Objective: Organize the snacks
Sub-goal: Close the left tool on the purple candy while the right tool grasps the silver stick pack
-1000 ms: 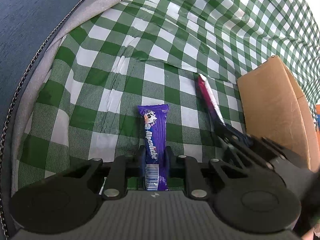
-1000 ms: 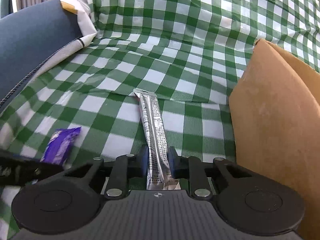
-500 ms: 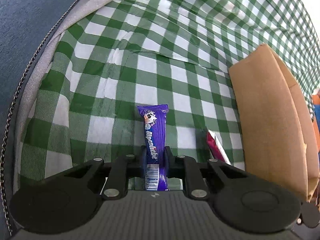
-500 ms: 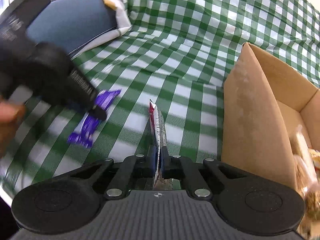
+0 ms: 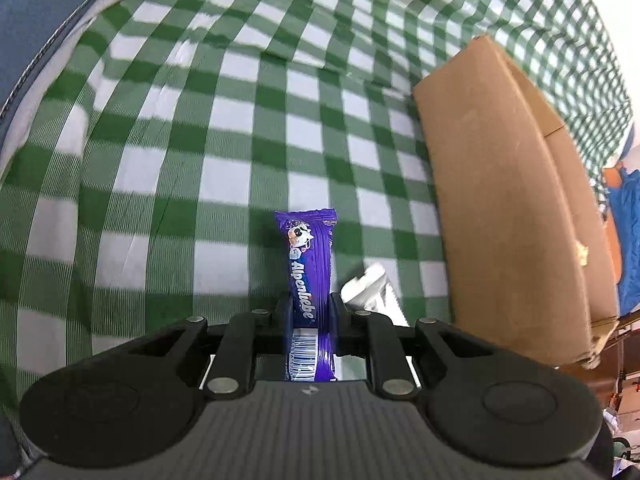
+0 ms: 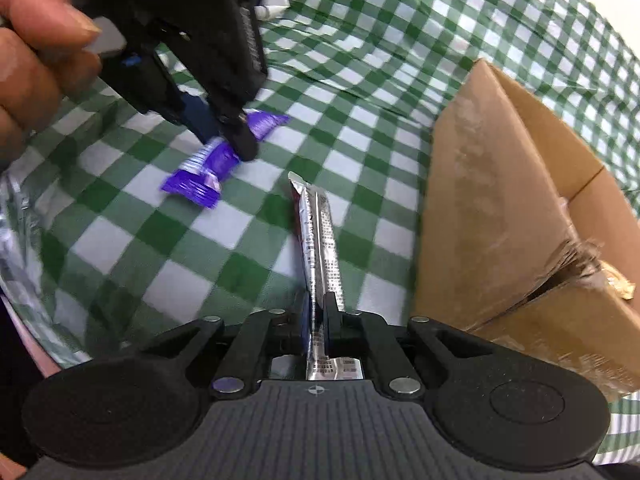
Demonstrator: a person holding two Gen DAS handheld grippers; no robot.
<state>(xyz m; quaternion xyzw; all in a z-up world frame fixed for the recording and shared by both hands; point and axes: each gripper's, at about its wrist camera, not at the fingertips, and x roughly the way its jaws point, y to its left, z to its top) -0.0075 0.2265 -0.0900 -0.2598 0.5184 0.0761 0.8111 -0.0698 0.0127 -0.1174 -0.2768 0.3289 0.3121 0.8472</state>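
- Left tongs (image 5: 310, 312) clamp the purple candy bar (image 5: 310, 264) near its barcode end, above the desk (image 5: 160, 184), left of the cardboard box (image 5: 504, 200).
- Right tongs (image 6: 316, 312), jaws opening, pinch the silver snack stick (image 6: 318, 232) edgewise; both wrappers look light, slick and crushable.

The open brown cardboard box (image 6: 520, 216) runs off the right edge in the right wrist view; its contents show only as a scrap of gold wrapper (image 6: 618, 280). In the left wrist view a silver foil stick packet (image 5: 370, 288) is smeared with blur and half hidden behind the left gripper (image 5: 310, 312). Fine print on that packet is unreadable.
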